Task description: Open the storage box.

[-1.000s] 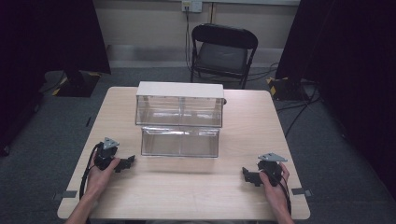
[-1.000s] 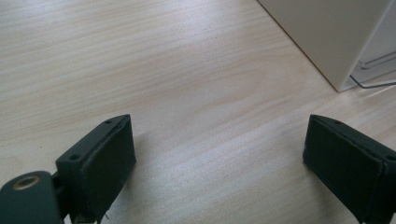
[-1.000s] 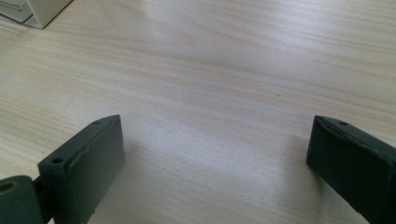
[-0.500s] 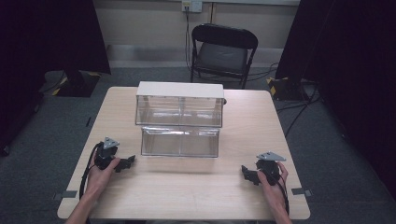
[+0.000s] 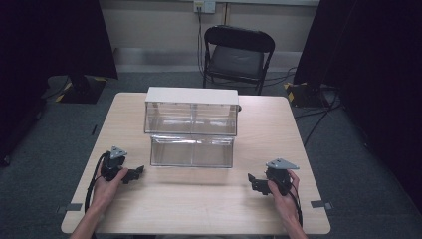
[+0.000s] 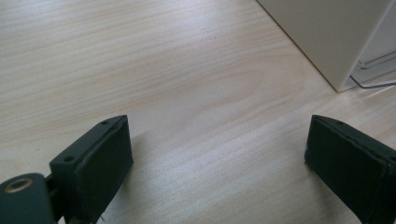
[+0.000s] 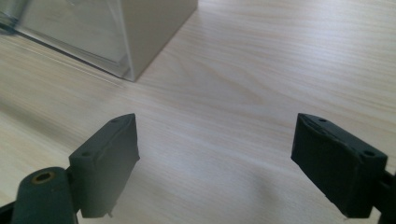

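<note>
A white-framed cabinet [image 5: 191, 110] with clear drawers stands mid-table, its lower clear drawer [image 5: 192, 151] pulled out toward me. My left gripper [image 5: 135, 173] rests on the wood left of the drawer, open, nothing between its jaws. My right gripper [image 5: 254, 181] lies to the drawer's right, nearer the table's front, also open and holding nothing. In the left gripper view, my gripper [image 6: 217, 156] faces bare wood with the cabinet's white corner [image 6: 327, 37] at upper right. From the right gripper view, my gripper [image 7: 215, 154] looks at the cabinet corner [image 7: 149, 32] at upper left.
The wooden table [image 5: 199, 209] has bare room in front of the drawer. A black folding chair [image 5: 238, 55] stands beyond the far edge. Dark curtains hang on both sides, and cables [image 5: 318, 114] lie on the grey floor at right.
</note>
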`<action>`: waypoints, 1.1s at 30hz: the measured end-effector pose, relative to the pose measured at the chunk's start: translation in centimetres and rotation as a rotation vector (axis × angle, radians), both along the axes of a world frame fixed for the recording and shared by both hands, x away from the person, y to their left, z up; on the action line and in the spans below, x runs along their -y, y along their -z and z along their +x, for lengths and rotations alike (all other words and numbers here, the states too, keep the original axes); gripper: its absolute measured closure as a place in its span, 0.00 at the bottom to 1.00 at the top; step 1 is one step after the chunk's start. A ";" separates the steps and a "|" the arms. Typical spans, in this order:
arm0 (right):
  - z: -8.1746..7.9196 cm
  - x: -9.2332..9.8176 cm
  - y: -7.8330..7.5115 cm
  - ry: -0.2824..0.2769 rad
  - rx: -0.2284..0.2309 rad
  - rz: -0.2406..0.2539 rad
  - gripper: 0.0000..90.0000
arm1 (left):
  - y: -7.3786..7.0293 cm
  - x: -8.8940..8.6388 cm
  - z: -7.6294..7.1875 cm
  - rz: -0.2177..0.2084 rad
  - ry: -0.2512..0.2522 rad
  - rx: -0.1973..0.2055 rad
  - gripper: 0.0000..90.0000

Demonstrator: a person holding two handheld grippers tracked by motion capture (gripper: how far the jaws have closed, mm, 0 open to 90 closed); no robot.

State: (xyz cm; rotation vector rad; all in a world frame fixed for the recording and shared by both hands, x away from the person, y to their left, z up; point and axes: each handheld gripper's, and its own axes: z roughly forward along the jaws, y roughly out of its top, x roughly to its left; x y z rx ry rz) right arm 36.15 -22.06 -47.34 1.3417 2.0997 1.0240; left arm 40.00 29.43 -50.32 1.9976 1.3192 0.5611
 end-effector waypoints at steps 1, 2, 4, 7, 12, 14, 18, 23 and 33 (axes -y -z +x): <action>0.0 -0.1 -0.2 -0.008 0.001 0.011 0.16 | 0.0 0.0 0.0 0.000 0.000 -0.002 0.06; -0.1 -0.1 -0.5 -0.015 0.004 0.018 0.16 | 0.0 0.0 0.0 0.001 0.000 -0.002 0.06; -0.2 -0.2 -1.0 -0.026 0.011 0.028 0.16 | 0.0 0.0 0.0 0.000 0.000 -0.002 0.06; -0.2 -0.4 -1.7 -0.049 0.019 0.041 0.16 | 0.0 0.0 0.0 0.001 0.000 -0.002 0.06; 0.0 -1.4 -2.7 -0.101 0.014 0.043 0.16 | 0.0 0.0 0.0 0.001 0.000 -0.002 0.06; 0.1 -1.8 -2.8 -0.116 0.012 0.043 0.16 | 0.0 0.0 0.0 0.001 0.000 -0.002 0.06; 0.2 -2.8 -3.0 -0.148 0.015 0.039 0.16 | 0.0 0.0 0.0 0.001 0.000 -0.003 0.06; 0.5 -4.1 -3.2 -0.179 0.019 0.032 0.16 | 0.0 0.0 0.0 0.001 0.000 -0.002 0.06; 1.4 -6.9 -3.0 -0.231 -0.002 0.030 0.16 | 0.0 0.0 0.0 0.001 0.000 -0.002 0.06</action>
